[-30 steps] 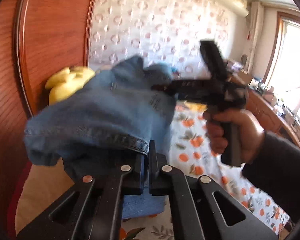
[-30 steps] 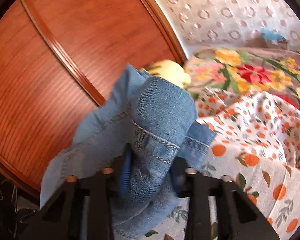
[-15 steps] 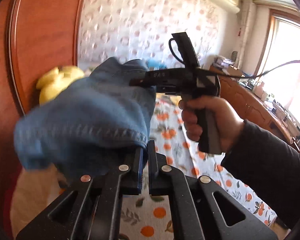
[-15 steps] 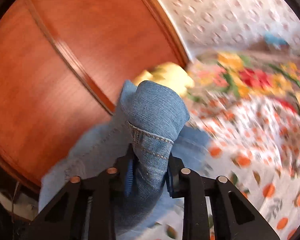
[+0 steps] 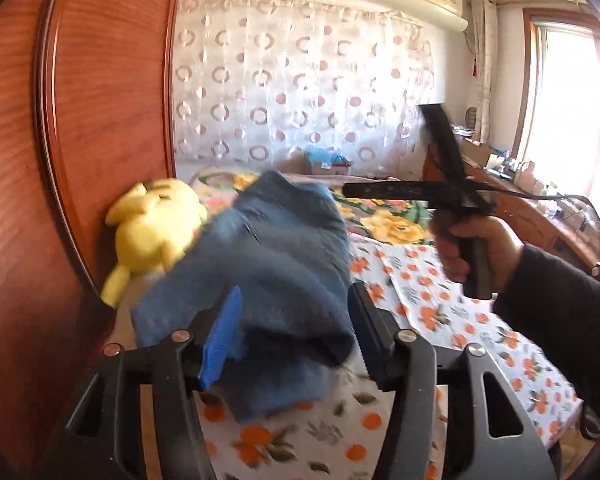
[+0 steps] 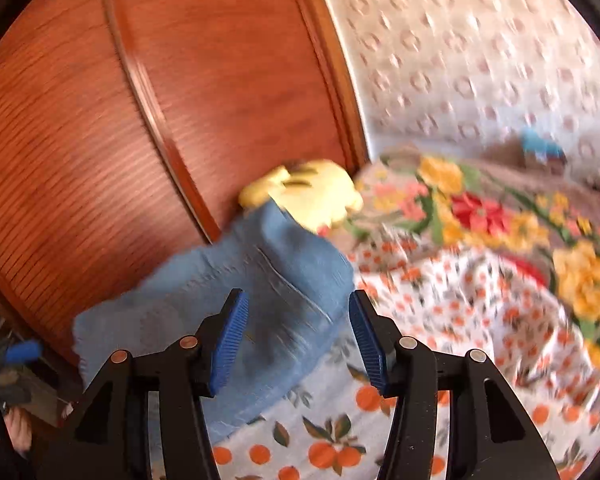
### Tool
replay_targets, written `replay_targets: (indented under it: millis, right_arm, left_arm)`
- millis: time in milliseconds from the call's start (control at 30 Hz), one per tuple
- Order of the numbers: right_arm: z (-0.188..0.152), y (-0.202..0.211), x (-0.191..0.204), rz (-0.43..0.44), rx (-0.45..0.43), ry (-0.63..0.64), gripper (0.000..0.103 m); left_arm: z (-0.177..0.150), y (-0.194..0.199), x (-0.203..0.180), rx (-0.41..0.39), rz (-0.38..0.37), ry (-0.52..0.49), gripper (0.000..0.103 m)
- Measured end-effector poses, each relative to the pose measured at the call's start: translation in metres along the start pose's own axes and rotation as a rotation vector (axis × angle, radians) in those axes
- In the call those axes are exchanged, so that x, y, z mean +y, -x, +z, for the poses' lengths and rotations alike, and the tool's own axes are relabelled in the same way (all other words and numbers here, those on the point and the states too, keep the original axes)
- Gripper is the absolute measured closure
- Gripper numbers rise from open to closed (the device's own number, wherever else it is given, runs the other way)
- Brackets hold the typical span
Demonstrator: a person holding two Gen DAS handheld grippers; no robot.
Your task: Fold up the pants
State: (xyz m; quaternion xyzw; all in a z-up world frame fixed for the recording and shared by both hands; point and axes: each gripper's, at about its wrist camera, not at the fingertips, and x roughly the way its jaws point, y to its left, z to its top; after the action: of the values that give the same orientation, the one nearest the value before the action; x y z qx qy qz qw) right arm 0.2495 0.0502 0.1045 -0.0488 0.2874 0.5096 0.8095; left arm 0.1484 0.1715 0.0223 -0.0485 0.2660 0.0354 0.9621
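Folded denim pants on bed, both tongs spread wide.

The wooden headboard [image 6: 180,100] backs the bed [image 6: 332,452], covered by an orange-print sheet. The blue denim pants [image 6: 236,292] lie bunched on it against a yellow plush toy [image 5: 152,228]. The left tongs [image 5: 296,336] and right tongs [image 6: 298,340] gape apart, gripping nothing; the pants show between the jaws.

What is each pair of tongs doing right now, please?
Left tongs: open, holding nothing; the denim pants sit loosely between the fingers.
Right tongs: open, holding nothing; the pants lie just ahead.
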Motion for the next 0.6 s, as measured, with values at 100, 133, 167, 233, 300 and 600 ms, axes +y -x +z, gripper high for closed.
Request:
replay_targets:
  millis: [100, 133, 167, 233, 300, 600]
  right_arm:
    - [0.006, -0.003, 0.016, 0.018, -0.020, 0.052, 0.050]
    - [0.006, -0.007, 0.020, 0.021, -0.019, 0.074, 0.059]
    - [0.009, -0.015, 0.024, 0.030, -0.011, 0.092, 0.062]
    - [0.010, -0.031, 0.025, 0.032, 0.012, 0.112, 0.063]
    - [0.015, -0.053, 0.021, 0.009, 0.052, 0.137, 0.063]
    - [0.007, -0.122, -0.015, -0.057, 0.181, 0.053, 0.070]
  left_arm:
    - [0.018, -0.020, 0.007, -0.004, 0.028, -0.031, 0.046]
    - [0.024, -0.030, 0.010, 0.002, 0.031, -0.039, 0.046]
    - [0.028, -0.039, 0.013, 0.013, 0.037, -0.041, 0.046]
    - [0.031, -0.060, 0.022, 0.048, 0.044, -0.039, 0.046]
    - [0.027, -0.079, 0.029, 0.101, 0.057, -0.032, 0.046]
    - [-0.020, -0.105, 0.050, 0.187, 0.013, 0.052, 0.046]
